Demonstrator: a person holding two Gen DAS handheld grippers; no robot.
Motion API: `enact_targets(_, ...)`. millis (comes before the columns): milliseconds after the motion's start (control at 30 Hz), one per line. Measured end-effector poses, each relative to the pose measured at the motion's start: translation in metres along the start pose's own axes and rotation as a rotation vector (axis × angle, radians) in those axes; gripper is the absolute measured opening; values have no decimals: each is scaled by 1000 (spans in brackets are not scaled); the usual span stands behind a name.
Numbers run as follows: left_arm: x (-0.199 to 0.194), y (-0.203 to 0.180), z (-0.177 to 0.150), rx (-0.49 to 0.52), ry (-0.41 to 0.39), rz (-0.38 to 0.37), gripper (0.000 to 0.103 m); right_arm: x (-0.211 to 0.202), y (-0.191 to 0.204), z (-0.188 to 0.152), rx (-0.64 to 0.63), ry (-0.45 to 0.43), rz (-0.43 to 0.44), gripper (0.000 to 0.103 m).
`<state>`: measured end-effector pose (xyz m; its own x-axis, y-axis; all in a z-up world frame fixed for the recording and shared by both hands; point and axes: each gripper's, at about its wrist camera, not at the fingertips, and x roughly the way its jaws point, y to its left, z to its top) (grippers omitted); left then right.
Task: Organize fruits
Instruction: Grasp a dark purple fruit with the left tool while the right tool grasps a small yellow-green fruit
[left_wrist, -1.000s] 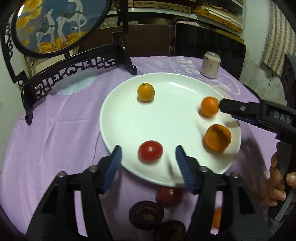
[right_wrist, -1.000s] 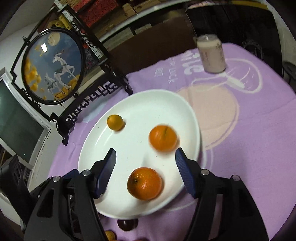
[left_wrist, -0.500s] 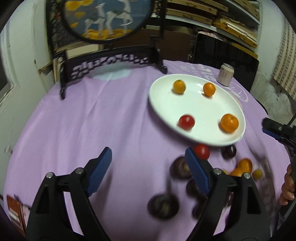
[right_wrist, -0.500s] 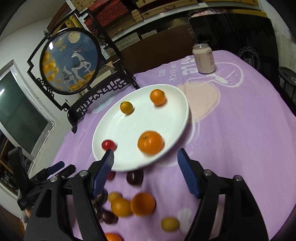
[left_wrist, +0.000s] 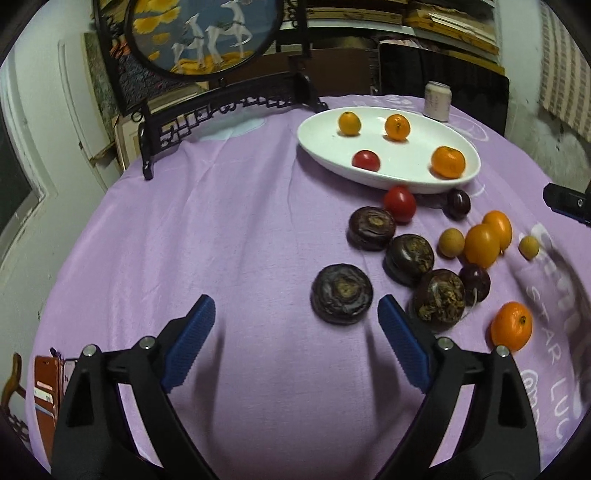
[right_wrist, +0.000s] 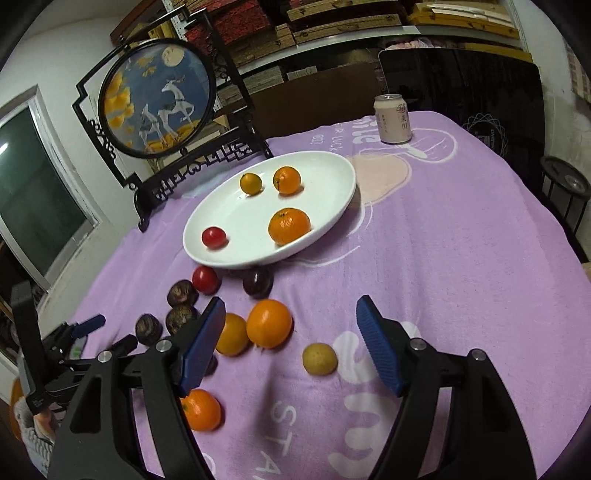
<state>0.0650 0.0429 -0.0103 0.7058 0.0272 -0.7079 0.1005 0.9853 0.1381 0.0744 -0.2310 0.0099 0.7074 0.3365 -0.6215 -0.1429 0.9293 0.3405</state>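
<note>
**Fruit split between plate and cloth, both grippers empty**

Four fruits lie on the white oval ceramic plate: a small yellow-orange round citrus and a small orange mandarin toward the far side, a small red tomato near the front edge, and a larger orange mandarin at the right. The rest lie loose on the lilac tablecloth just in front of the plate. A second red tomato and a dark purple plum lie closest to the plate rim. Four wrinkled dark brown round fruits spread from there toward the camera, the nearest one apart from the others. To their right are two smooth orange fruits touching each other, two small tan round fruits, another dark plum and a lone orange mandarin.

The left gripper hovers over bare cloth, its blue-padded fingers wide apart and holding nothing. The right gripper hangs above the loose fruit, fingers likewise spread and empty, with a tan fruit on the cloth between them.

Behind the plate stand a pale drink can and a black carved frame holding a round deer painting.
</note>
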Motion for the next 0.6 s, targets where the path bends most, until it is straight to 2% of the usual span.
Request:
enact_targets(400, 24, -13, 5, 57, 44, 23, 91, 9, 5, -5, -27, 36, -25, 75)
enact_targets(600, 29, -18, 6, 71, 57, -6, 91, 18, -3, -11, -8, 81, -37, 75)
